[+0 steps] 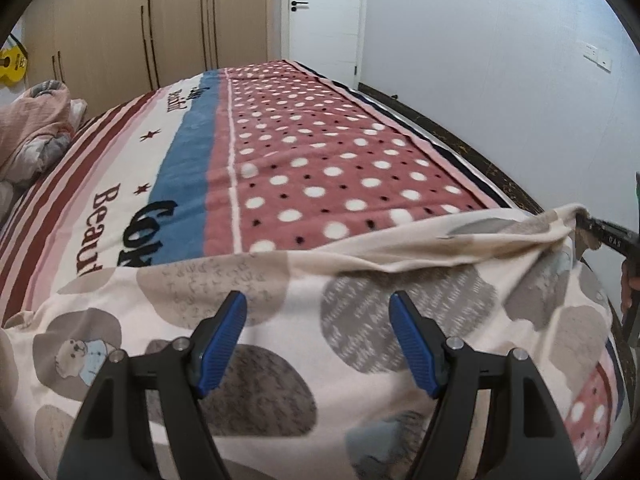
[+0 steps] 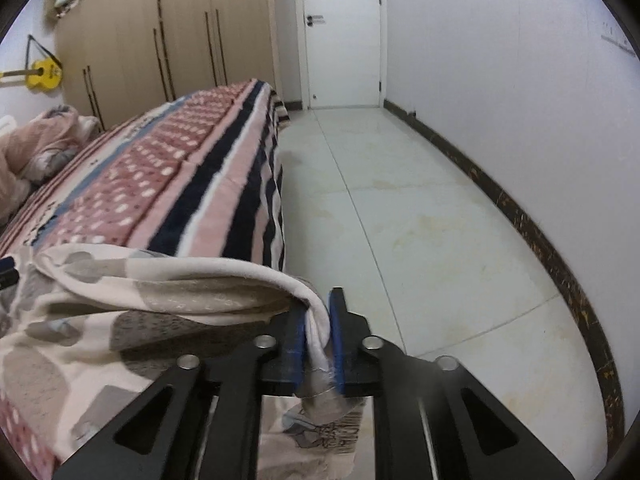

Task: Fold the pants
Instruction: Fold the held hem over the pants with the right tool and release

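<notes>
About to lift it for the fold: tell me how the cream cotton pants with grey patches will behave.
Probably floppy: the cream cotton pants with grey patches sag and crease away from the shut right gripper. Likely light, since one pinched edge holds a raised fold. The open left gripper hovers over cloth that should bunch if pushed.

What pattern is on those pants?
The pants are cream with big grey-brown blotches and a small cartoon dog print, clearest in the left wrist view.
</notes>
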A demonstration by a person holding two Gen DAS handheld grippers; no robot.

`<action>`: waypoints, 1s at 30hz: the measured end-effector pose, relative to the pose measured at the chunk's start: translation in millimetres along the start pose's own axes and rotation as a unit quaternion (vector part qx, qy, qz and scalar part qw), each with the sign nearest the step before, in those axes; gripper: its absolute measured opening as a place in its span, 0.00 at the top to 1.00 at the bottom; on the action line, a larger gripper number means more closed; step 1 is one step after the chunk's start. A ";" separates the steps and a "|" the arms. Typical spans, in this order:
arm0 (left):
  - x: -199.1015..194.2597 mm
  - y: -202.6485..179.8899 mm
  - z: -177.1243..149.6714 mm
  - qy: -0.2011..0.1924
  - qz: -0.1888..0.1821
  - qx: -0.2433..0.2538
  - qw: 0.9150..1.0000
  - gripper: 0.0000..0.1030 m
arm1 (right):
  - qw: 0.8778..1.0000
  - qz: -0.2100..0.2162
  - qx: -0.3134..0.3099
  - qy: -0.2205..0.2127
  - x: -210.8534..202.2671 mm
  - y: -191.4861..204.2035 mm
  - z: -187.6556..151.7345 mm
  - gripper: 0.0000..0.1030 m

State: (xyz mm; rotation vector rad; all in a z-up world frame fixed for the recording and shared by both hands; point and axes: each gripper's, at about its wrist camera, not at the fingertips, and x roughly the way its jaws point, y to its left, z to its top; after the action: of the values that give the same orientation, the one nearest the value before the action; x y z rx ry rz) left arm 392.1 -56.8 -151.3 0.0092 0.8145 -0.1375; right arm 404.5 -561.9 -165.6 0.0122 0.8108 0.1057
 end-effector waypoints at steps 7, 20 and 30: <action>-5.8 4.8 3.7 -0.006 -0.019 -0.003 1.000 0.32 | 0.997 0.076 0.020 -0.018 -18.7 14.7 5.9 0.63; 20.8 -14.0 8.8 0.042 -0.083 0.038 0.995 0.33 | 0.966 0.227 -0.088 0.086 14.6 150.0 -1.3 0.92; 47.4 -10.5 30.5 0.035 -0.077 0.043 0.996 0.33 | 0.977 0.173 -0.092 0.085 44.6 151.0 22.0 0.97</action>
State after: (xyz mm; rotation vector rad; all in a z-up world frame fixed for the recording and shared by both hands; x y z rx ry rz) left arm 444.9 -74.7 -164.3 0.0325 0.8793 -0.3183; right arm 437.4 -406.6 -174.8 -0.0312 0.9620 0.5156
